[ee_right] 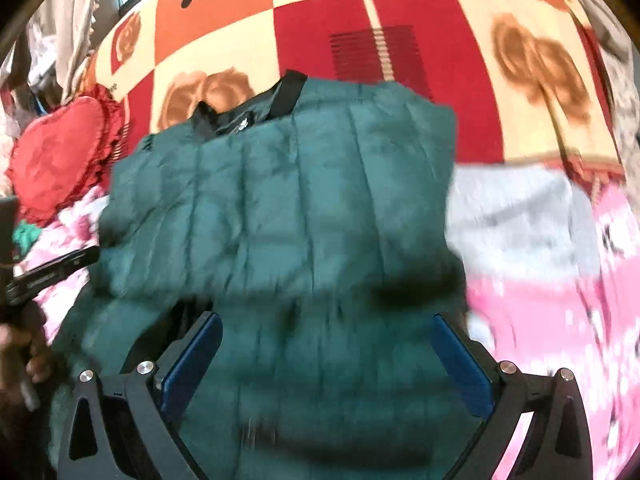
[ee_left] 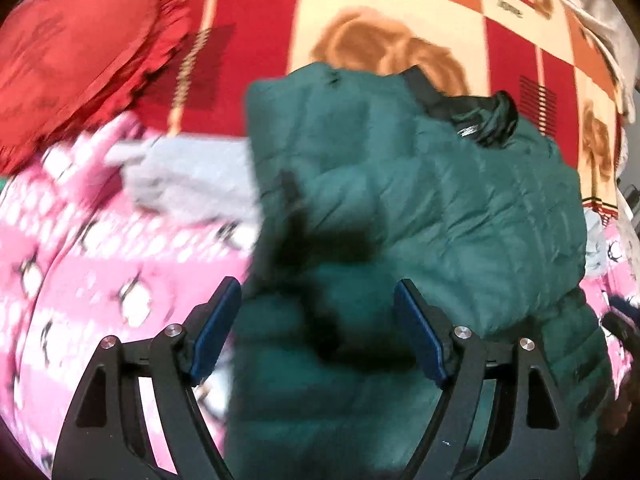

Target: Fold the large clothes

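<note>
Left wrist view has the left gripper spread wide over the green puffer jacket, nothing clamped; right gripper is apart too; jacket lies on the pink blanket, looks light, puffy, slippery, so I'd pinch a hem; red cushion beyond.

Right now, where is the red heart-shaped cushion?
The red heart cushion lies upper left in both views, left of the green jacket, on the rose-patterned blanket above the pink blanket.
</note>
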`<state>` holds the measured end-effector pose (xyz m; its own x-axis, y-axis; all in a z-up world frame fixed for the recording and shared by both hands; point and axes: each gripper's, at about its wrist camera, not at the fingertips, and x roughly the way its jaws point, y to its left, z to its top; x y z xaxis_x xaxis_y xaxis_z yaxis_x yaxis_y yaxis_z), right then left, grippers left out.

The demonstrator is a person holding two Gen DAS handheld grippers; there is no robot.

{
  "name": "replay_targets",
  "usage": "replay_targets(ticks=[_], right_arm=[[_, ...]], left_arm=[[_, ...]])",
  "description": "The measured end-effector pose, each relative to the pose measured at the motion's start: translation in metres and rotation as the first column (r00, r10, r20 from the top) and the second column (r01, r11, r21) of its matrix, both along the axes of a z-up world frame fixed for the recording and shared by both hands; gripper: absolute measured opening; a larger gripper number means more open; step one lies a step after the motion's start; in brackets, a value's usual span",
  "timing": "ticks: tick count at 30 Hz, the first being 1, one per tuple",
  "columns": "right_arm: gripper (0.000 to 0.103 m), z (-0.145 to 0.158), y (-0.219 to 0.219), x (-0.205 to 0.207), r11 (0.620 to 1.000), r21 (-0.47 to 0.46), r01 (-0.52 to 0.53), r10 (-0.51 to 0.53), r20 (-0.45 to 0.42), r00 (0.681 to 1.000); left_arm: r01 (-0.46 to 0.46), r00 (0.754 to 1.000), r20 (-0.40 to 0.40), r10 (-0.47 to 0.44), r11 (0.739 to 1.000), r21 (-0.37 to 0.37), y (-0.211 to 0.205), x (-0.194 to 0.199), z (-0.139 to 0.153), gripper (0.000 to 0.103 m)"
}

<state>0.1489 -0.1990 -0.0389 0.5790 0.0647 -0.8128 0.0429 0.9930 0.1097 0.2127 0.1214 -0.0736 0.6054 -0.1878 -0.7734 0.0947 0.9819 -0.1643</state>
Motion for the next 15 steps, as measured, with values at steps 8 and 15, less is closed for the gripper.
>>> replay_targets(ticks=[8,15], right_arm=[[0.103,-0.032,-0.004,-0.088,1.000,0.007,0.002,-0.001,-0.057,0.998],[0.103,-0.052,0.012,-0.107,0.989,-0.149,-0.009,0.013,0.024,1.000]], left_arm=[[-0.051,0.998,0.021,0.052,0.999,-0.012,0.044,-0.086,0.009,0.079],[-0.041,0.998,-0.052,0.043,0.998,0.049,0.032,-0.125,-0.032,0.080]])
